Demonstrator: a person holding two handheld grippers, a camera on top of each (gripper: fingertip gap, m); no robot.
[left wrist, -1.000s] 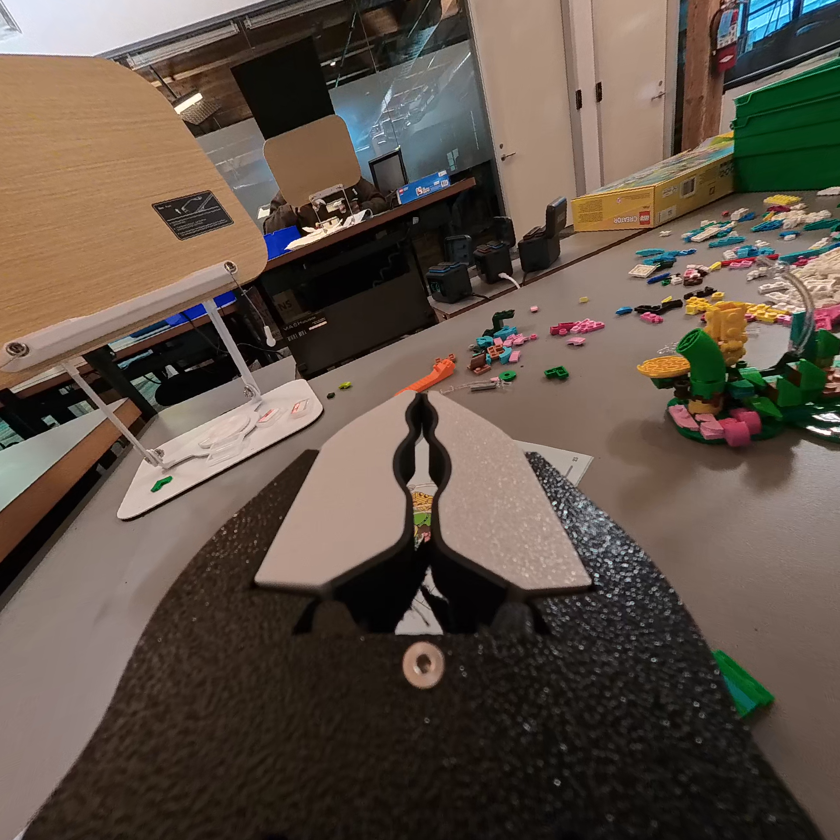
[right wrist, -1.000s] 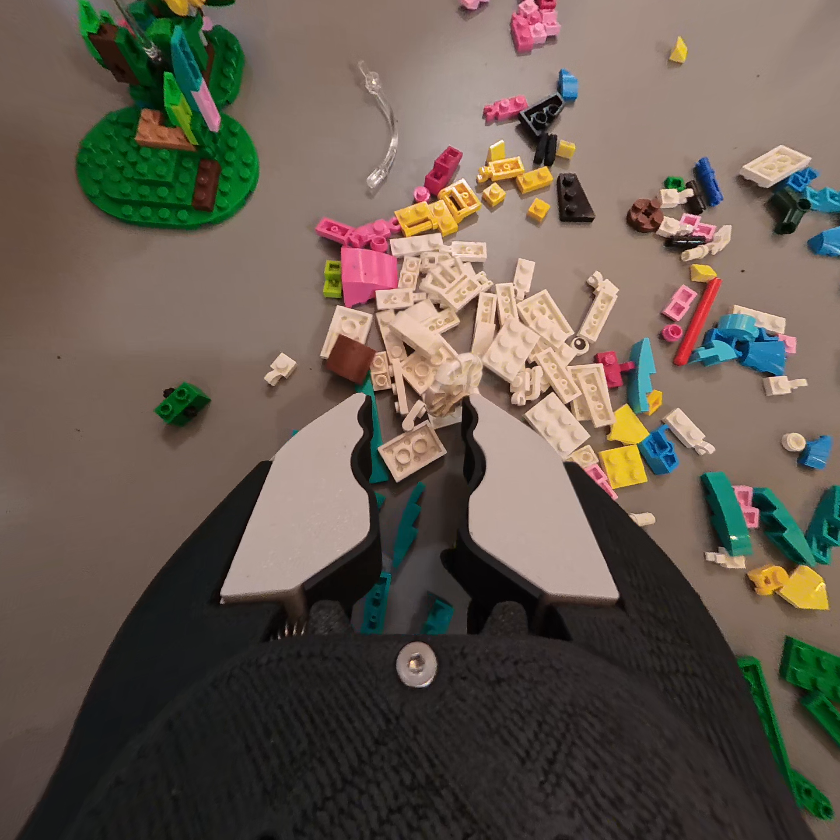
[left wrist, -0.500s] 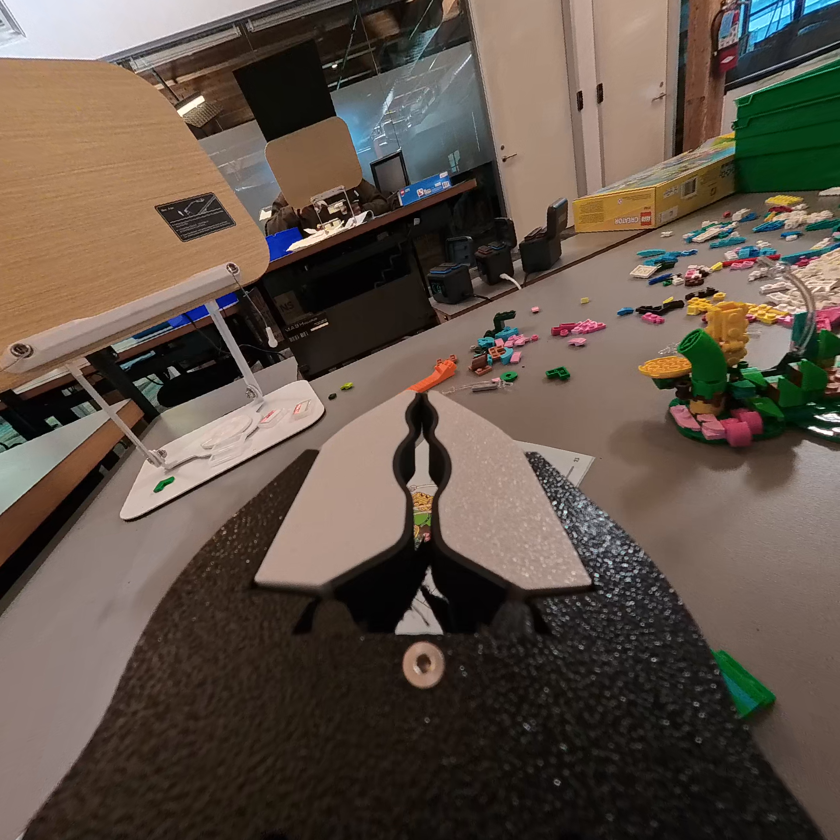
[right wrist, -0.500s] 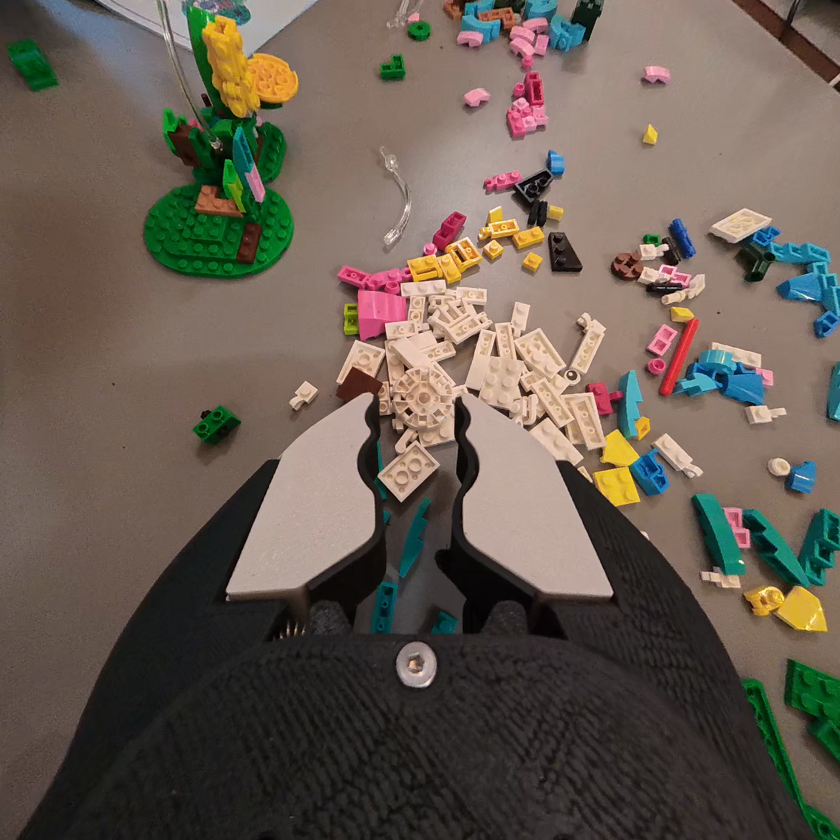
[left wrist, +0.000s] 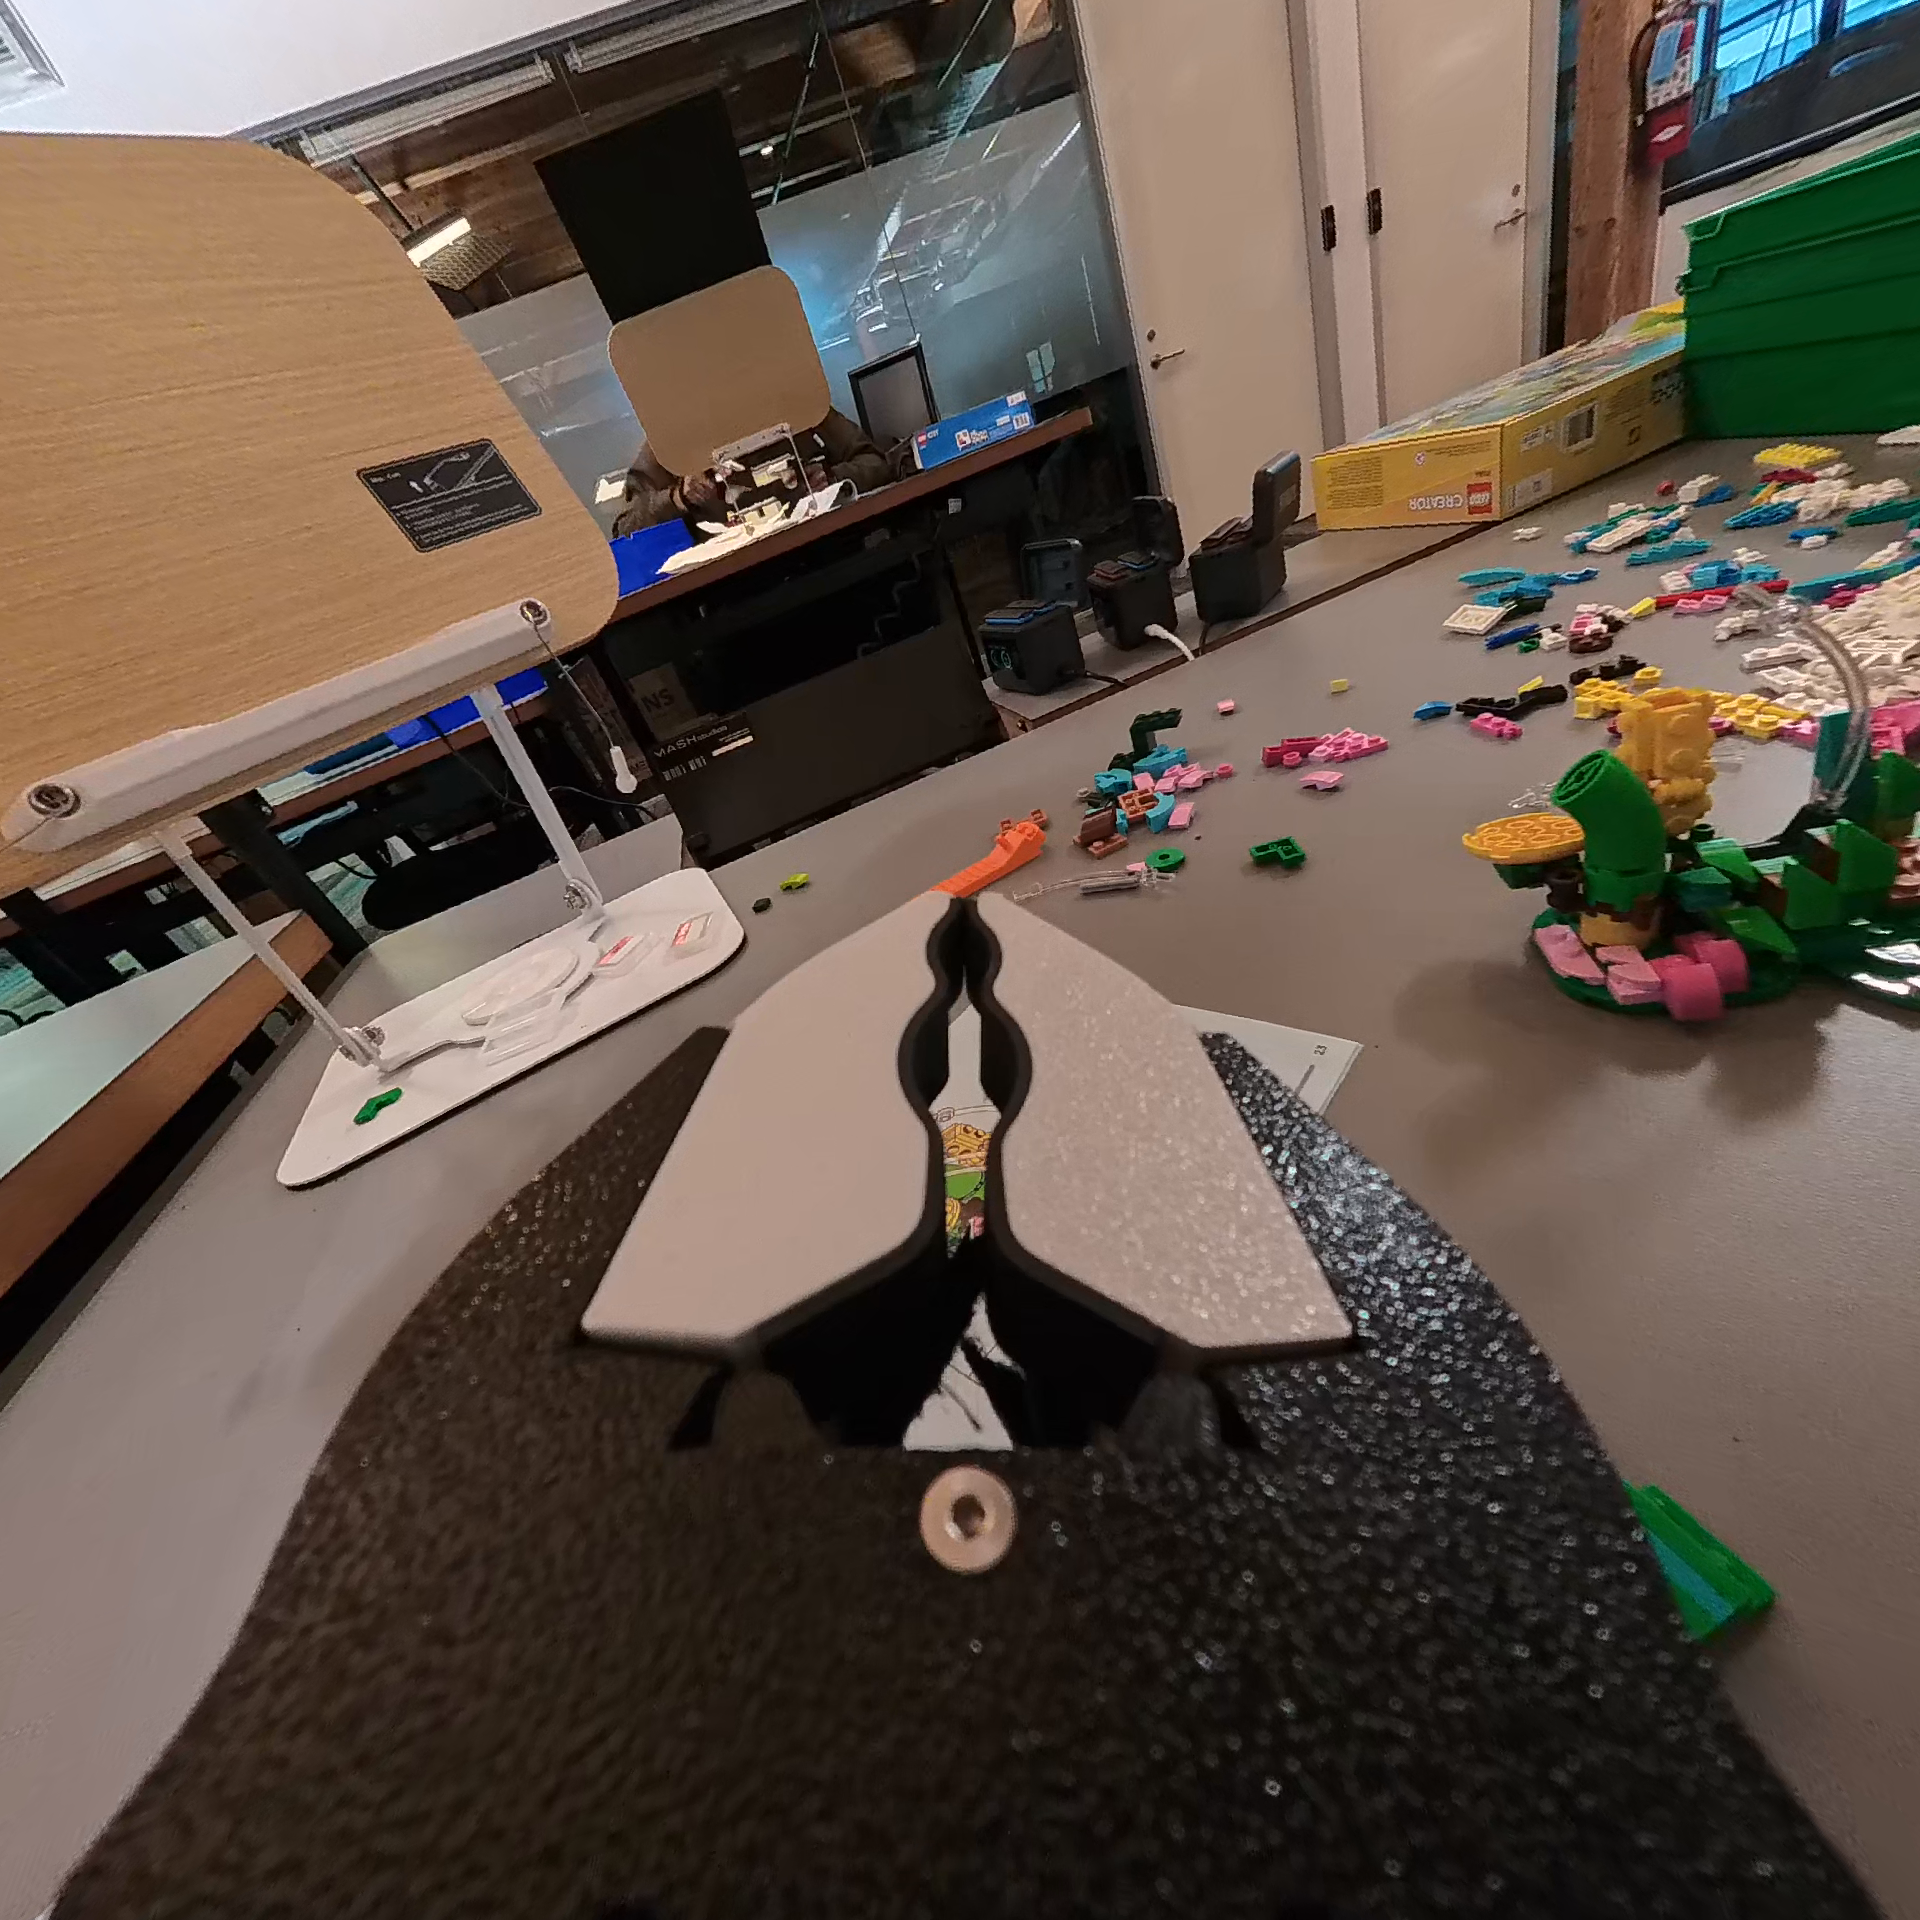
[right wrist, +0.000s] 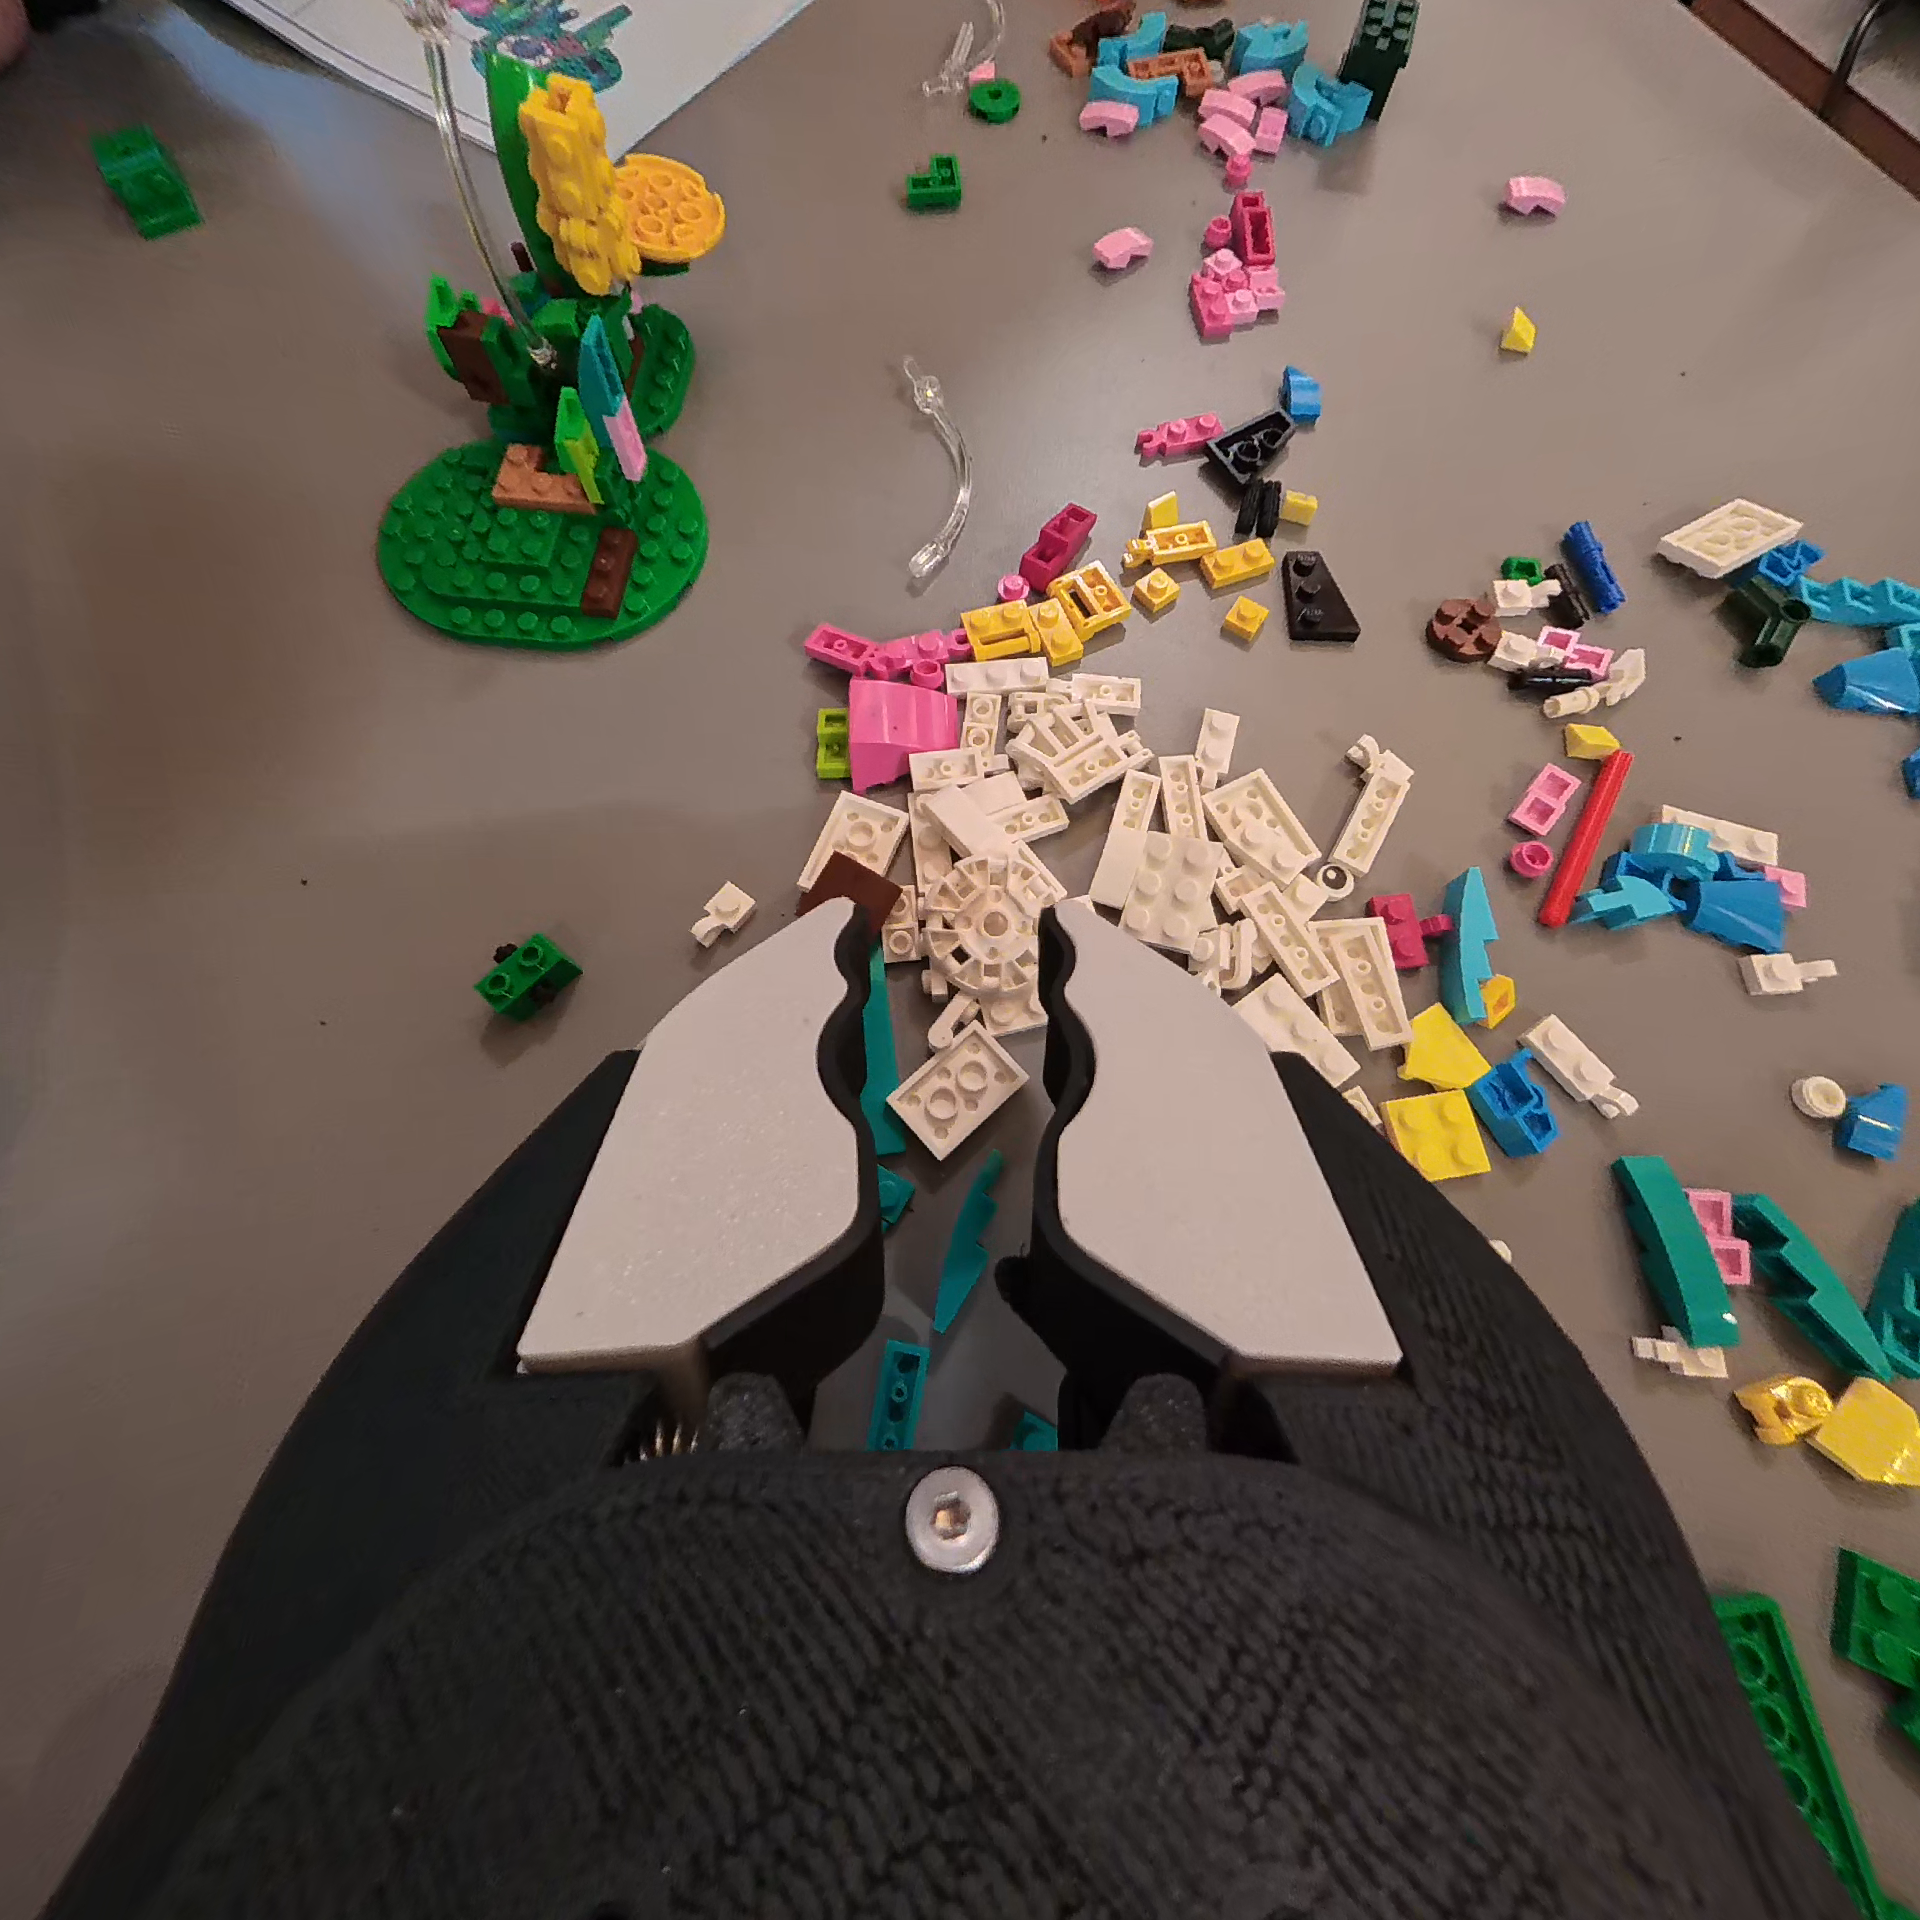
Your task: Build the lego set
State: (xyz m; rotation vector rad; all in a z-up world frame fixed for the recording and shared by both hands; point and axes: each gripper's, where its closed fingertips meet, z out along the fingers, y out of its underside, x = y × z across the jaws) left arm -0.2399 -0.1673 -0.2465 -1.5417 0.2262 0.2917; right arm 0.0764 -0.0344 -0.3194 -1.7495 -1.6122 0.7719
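Facing up: white round plate (right wrist: 987,925)

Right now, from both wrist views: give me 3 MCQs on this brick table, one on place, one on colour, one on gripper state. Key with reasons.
1. Where does the white round wheel-like piece lie?
A. on the green baseplate
B. between the right gripper's fingertips, in the white pile
C. on the yellow box

2. What colour is the long flat tool just beyond the left gripper's tips?
A. orange
B. blue
C. white

3. How does the left gripper stand?
A. wide open
B. shut, nothing between the tips
C. clamped on a green brick

Key: B, it sits among white bricks between the open tips of the right gripper; A, it shows orange on the grey table; B, the tips meet with no piece between them.
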